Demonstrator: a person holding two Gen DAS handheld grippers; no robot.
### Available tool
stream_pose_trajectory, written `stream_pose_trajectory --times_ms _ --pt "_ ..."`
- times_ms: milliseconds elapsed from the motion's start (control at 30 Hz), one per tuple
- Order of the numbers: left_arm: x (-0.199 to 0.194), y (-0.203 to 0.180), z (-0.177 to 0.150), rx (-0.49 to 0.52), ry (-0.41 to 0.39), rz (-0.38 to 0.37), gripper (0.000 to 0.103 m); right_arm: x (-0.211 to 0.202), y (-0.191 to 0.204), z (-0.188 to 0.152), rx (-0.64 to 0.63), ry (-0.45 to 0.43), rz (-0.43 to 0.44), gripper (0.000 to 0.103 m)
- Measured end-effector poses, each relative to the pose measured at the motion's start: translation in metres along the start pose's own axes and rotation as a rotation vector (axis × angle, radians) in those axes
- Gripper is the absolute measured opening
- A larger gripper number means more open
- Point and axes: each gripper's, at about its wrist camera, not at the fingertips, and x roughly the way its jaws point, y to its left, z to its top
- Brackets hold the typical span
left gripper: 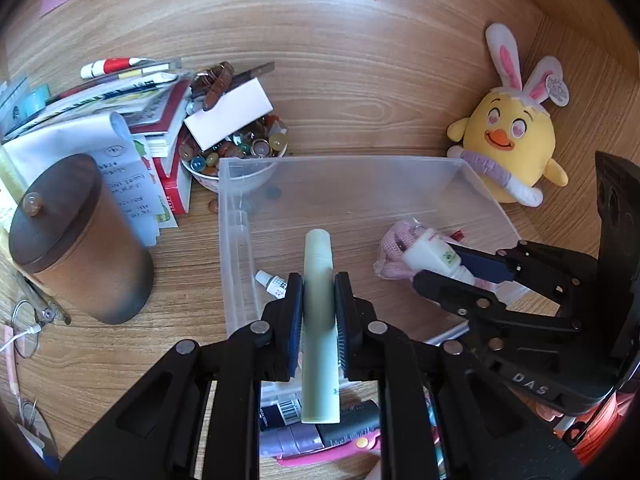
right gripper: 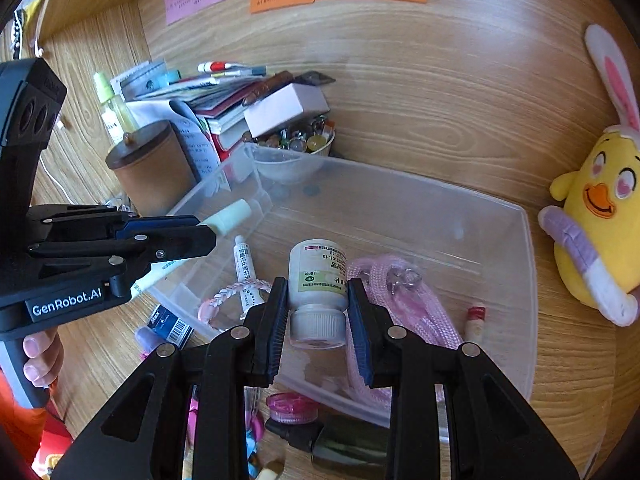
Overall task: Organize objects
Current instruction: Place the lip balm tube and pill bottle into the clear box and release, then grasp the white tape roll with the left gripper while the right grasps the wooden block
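L gripper [left gripper: 318, 308] pinches pale green tube [left gripper: 320, 320], held over near-left corner of clear bin [left gripper: 360, 172]. R gripper [right gripper: 318, 320] clamps white pill bottle [right gripper: 318, 276], cap toward camera, above bin's pink cord [right gripper: 404, 300].

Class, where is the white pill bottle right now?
The white pill bottle is clamped in the right gripper, above the clear plastic bin, beside the pink cord.

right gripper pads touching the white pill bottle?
Touching. Right wrist view: right gripper has both pads pressed against the white pill bottle, no gap.
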Motion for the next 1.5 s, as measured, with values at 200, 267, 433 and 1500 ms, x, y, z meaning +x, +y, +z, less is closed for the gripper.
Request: stream_pose_trajectory --times_ms 200,267,433,1500 --pt "0.006 0.002 0.0 -0.006 0.025 -0.02 0.015 0.015 0.004 0.003 -0.014 0.038 0.005 0.027" --pt "0.004 0.005 0.001 -0.027 0.022 -0.047 0.015 0.014 0.006 0.002 -0.021 0.032 -0.001 0.027" --pt "-0.011 0.005 -0.001 -0.03 -0.013 -0.042 0.015 0.006 0.011 -0.001 -0.042 0.024 -0.01 0.03" --pt "-0.051 -0.032 -0.119 0.079 -0.005 -0.003 0.07 -0.076 0.025 -0.113 -0.012 -0.041 -0.014 0.06"
